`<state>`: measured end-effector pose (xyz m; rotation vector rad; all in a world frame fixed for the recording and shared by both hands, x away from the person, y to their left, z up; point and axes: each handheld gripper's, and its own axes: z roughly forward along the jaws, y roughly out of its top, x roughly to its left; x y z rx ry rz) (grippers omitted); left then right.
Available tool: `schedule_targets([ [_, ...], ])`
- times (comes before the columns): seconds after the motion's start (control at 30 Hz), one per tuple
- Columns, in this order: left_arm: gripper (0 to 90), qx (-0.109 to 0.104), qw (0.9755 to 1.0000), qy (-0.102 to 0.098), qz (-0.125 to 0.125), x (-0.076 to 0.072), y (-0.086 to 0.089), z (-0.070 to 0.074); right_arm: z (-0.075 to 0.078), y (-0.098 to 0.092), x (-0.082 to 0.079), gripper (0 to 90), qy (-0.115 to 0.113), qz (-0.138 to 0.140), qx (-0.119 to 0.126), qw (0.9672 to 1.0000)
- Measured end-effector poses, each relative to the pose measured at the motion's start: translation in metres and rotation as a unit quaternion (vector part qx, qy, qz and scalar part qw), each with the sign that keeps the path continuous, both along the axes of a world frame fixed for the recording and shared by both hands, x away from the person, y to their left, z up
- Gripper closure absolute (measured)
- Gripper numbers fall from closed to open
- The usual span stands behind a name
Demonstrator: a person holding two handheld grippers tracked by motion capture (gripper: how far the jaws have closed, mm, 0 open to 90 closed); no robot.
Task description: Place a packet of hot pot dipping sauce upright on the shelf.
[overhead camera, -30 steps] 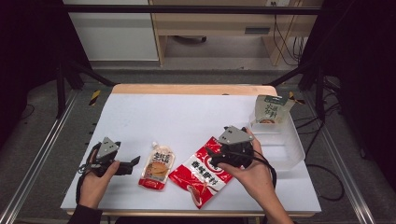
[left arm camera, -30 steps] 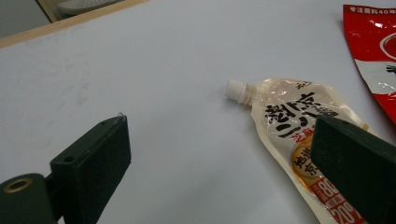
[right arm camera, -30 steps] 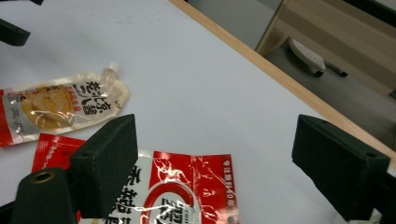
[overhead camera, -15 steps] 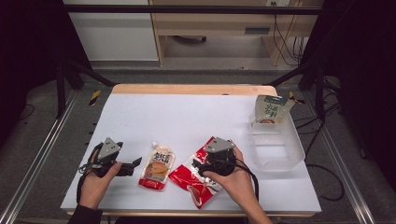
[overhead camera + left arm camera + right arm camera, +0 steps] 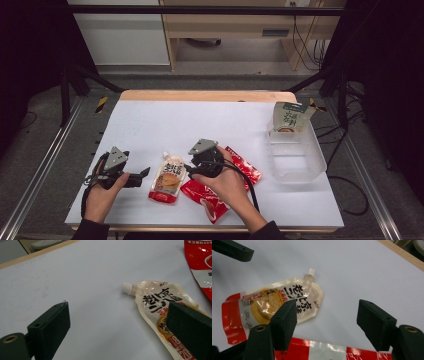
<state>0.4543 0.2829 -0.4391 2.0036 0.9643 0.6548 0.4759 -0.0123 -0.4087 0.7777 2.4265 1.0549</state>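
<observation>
A cream spout pouch with a white cap and red base lies flat on the white table. Beside it on the right lies a red pouch. My left gripper rests on the table left of the spout pouch, jaws open, with the pouch in front of its right jaw. My right gripper hangs low over the red pouch's left end and points at the spout pouch. Its jaws have just been closing but still stand apart, with nothing gripped between them.
A clear plastic bin stands at the table's right side, with a green and white stand-up pouch leaning at its far end. A wooden strip edges the far side. The left gripper's jaw shows in the right gripper view.
My right gripper has moved left and down across the red pouch toward the spout pouch, and its jaws have narrowed. The left gripper has stayed put.
</observation>
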Motion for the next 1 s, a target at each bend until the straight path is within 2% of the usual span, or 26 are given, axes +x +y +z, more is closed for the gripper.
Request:
schedule_targets([
  [0.1,5.4,-0.002,1.0000,0.000,0.004,0.000,0.002,0.000,0.000,0.013,0.006,39.1,0.005,0.006,-0.010,0.9999],
  [0.2,5.5,-0.002,1.0000,0.001,0.006,0.001,0.004,0.000,-0.010,0.024,0.016,44.2,0.018,0.005,-0.018,0.9997],
  [0.33,5.5,-0.005,1.0000,0.001,0.006,0.002,0.004,0.000,-0.019,0.028,0.024,47.7,0.028,-0.001,-0.025,0.9993],
  [0.37,5.5,-0.005,1.0000,0.001,0.006,0.002,0.004,0.000,-0.025,0.030,0.029,49.0,0.037,-0.003,-0.030,0.9989],
  [0.6,5.4,-0.005,1.0000,0.004,0.003,0.002,0.003,0.000,-0.041,0.037,0.040,56.3,0.058,-0.007,-0.031,0.9978],
  [0.77,5.5,-0.005,1.0000,0.005,0.003,0.002,0.002,0.000,-0.047,0.040,0.044,57.2,0.069,-0.009,-0.026,0.9972],
  [0.83,5.5,-0.006,1.0000,0.004,0.002,0.002,0.003,0.000,-0.050,0.041,0.044,57.1,0.073,-0.006,-0.032,0.9968],
  [1.0,5.5,-0.006,1.0000,0.005,0.002,0.002,0.003,0.000,-0.055,0.042,0.046,55.7,0.088,-0.009,-0.031,0.9956],
])
